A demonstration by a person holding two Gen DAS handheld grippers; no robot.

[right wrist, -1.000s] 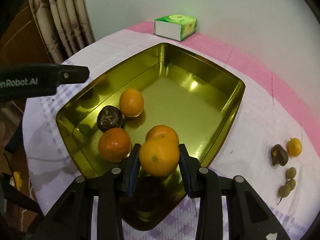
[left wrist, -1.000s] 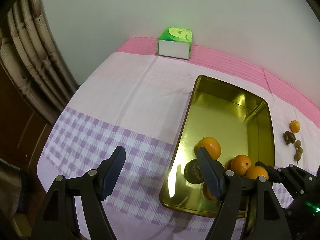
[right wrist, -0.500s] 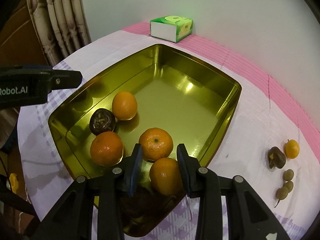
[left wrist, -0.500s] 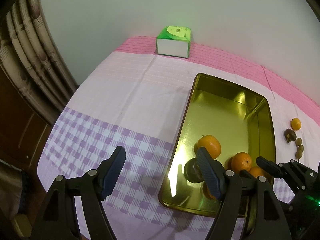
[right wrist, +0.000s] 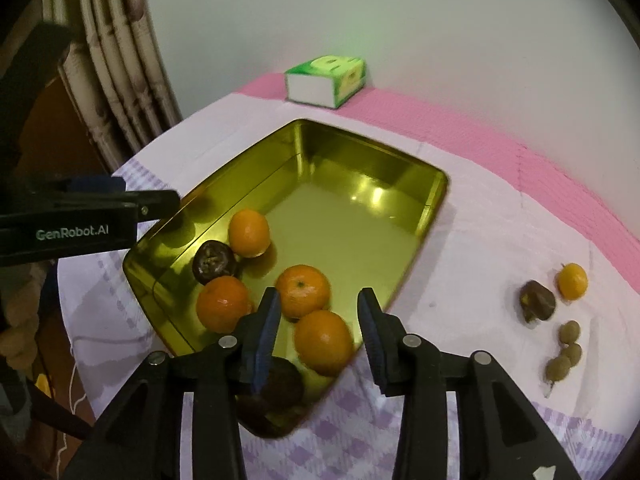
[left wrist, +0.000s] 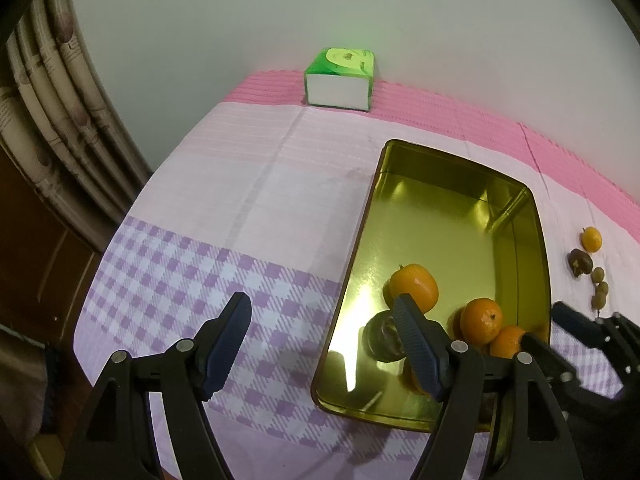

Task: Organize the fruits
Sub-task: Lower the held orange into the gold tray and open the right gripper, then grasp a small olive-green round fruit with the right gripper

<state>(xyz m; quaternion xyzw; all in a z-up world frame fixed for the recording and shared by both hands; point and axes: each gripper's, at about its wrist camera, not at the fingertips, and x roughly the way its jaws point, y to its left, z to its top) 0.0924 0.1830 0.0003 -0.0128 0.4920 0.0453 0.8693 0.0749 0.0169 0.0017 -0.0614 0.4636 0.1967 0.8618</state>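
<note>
Over the checked bench cloth [left wrist: 200, 264], the left tongs [left wrist: 324, 344] hang apart and empty beside the gold tray [left wrist: 362, 240], seemingly waiting. In the right view, the right tongs [right wrist: 318, 330] are opening above an orange [right wrist: 324, 342] lying glossy in the tray's near corner, apparently just delivered; a small orange [right wrist: 573, 281] and dark fruit [right wrist: 537, 301] remain outside.

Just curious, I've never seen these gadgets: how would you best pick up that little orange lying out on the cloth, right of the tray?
Probably from straight above, the tongs closing across the middle of the small orange. It is round, so any width serves, but the dark fruit sits close on its left; the pads would likely fit better on its near and far sides.
</note>
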